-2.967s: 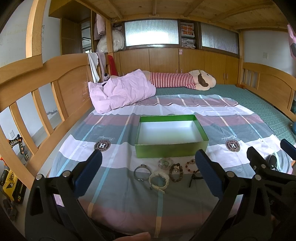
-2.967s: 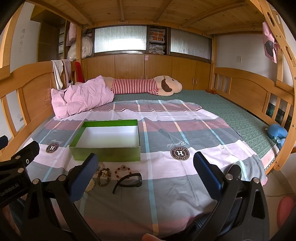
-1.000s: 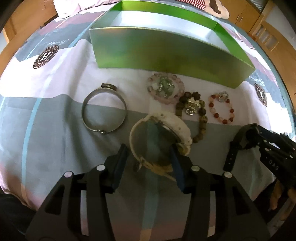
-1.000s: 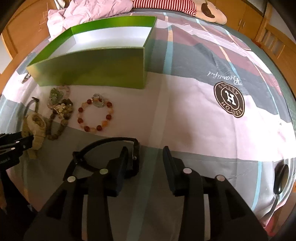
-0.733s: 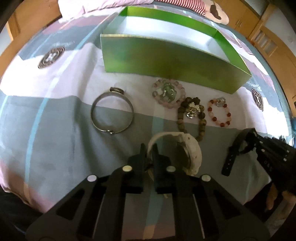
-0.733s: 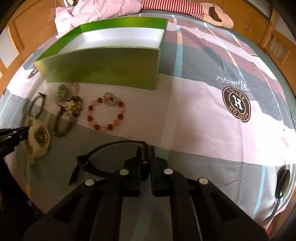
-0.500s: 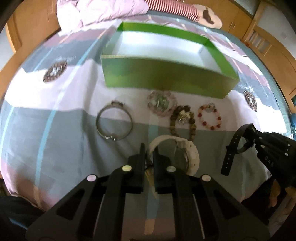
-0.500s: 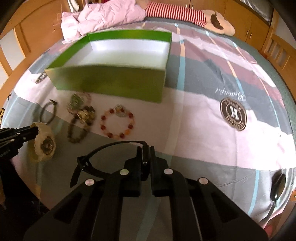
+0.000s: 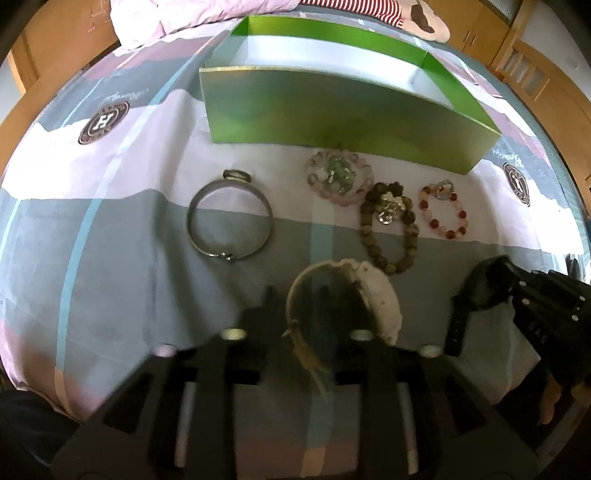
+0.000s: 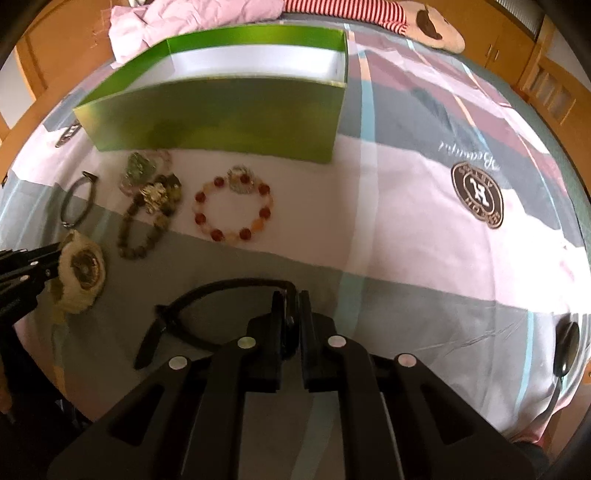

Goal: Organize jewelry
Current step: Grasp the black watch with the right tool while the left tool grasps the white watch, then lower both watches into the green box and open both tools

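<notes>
My left gripper [image 9: 297, 310] has its fingers spread around the white watch [image 9: 380, 295], which also shows in the right wrist view [image 10: 79, 275]; the frame is motion-blurred. My right gripper [image 10: 290, 306] is shut on the black watch strap [image 10: 207, 295], held just above the bedsheet; it also shows in the left wrist view [image 9: 476, 291]. A silver bangle [image 9: 229, 223], a pale pink-green bead bracelet [image 9: 338, 175], a brown bead bracelet [image 9: 391, 225] and a red bead bracelet [image 9: 443, 212] lie before the open green box [image 9: 332, 110].
The box [image 10: 221, 110] has a white bare floor. A pink quilt [image 10: 184, 18] and a striped plush toy [image 10: 424, 18] lie beyond it. Wooden bed rails [image 9: 48, 77] border the sheet. A small dark object [image 10: 565, 349] lies at the right edge.
My left gripper's jaws have opened around the white watch and the left wrist view has come closer to the sheet. My right gripper stays shut on the black watch.
</notes>
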Demonstrator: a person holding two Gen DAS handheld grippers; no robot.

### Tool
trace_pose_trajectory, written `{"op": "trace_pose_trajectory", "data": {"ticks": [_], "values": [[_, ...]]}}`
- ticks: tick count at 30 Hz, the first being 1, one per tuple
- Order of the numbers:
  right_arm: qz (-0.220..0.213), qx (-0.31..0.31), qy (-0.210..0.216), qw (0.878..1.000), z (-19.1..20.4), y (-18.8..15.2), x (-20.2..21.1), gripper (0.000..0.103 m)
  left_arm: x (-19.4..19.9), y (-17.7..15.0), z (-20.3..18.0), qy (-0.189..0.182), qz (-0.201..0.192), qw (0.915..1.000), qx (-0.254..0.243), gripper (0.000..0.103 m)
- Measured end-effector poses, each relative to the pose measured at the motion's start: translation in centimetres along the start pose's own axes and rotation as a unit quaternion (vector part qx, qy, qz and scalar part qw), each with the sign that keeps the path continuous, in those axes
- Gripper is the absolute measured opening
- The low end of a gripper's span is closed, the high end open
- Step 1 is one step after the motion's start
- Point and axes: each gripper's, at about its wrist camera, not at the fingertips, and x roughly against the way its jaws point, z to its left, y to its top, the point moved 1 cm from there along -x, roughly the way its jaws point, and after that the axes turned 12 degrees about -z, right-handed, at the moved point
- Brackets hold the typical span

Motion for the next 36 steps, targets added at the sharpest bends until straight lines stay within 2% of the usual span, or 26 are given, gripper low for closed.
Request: {"op": "trace_pose_trajectory", "data": {"ticks": [2, 4, 6, 8, 11, 15, 18, 20, 22, 25, 28, 31, 33, 34, 35, 36], "values": [[-0.004, 0.008, -0.004, 1.0, 0.2, 0.0, -0.1, 0.01, -0.5, -0.2, 0.0, -0.001, 0.004, 1.0, -0.004, 0.031], [-0.004, 0.005, 0.004, 1.0, 0.3, 0.2, 0.0, 0.008, -0.5, -0.2, 0.0, 0.003, 0.0, 0.9999, -0.013, 0.015], [-0.003, -0.017, 0.024, 1.0, -0.1, 0.5, 0.5, 0.008, 0.1, 0.1, 0.2, -0.014, -0.002, 0.9999, -0.009, 0.012], [-0.015, -0.02, 0.03, 0.999, -0.2, 1.3, 1.5, 0.008, 1.5, 0.9, 0.1, -0.022, -0.021, 0.9995, -0.012, 0.01], [-0.052, -0.02, 0.034, 0.998, -0.3, 3.9, 3.6, 0.008, 3.6, 3.1, 0.1, -0.024, -0.057, 0.998, -0.017, 0.011], [-0.118, -0.032, 0.027, 0.992, -1.0, 9.7, 6.2, 0.008, 5.8, 7.6, 0.0, -0.026, -0.106, 0.9937, -0.024, 0.011], [-0.162, -0.041, 0.012, 0.986, -1.4, 14.0, 6.9, 0.008, 6.5, 11.5, -0.3, -0.023, -0.14, 0.9896, -0.025, 0.011], [-0.174, -0.056, 0.012, 0.983, -1.7, 16.5, 6.3, 0.008, 6.6, 13.9, -0.1, -0.022, -0.156, 0.9873, -0.019, 0.011], [-0.162, -0.058, 0.013, 0.985, -1.6, 17.7, 4.8, 0.008, 6.0, 15.9, 0.0, -0.013, -0.166, 0.9859, -0.019, 0.011], [-0.112, -0.051, 0.009, 0.992, -0.5, 18.7, 0.2, 0.008, 3.2, 18.6, 0.5, -0.004, -0.163, 0.9863, -0.023, 0.011], [-0.088, -0.032, -0.012, 0.996, 0.5, 18.0, -3.6, 0.008, -1.1, 19.3, 0.9, -0.001, -0.126, 0.9919, -0.017, 0.011], [-0.066, -0.058, -0.008, 0.996, 0.4, 17.8, -6.3, 0.008, -4.6, 19.2, 1.1, 0.001, -0.096, 0.9954, -0.004, 0.011], [-0.054, -0.062, -0.013, 0.997, 0.2, 17.9, -7.2, 0.013, -5.8, 19.1, 1.2, -0.011, -0.084, 0.9964, 0.002, 0.016], [-0.049, -0.061, -0.017, 0.997, 0.2, 17.9, -7.3, 0.025, -6.1, 19.2, 1.3, -0.021, -0.079, 0.9966, 0.008, 0.02], [-0.055, -0.06, -0.017, 0.997, 0.0, 17.9, -6.9, 0.042, -6.0, 19.0, 1.5, -0.025, -0.079, 0.9965, 0.013, 0.028], [-0.075, -0.06, -0.018, 0.995, -0.3, 17.9, -5.6, 0.049, -5.6, 18.9, 1.5, -0.027, -0.087, 0.9957, 0.015, 0.039]]}}
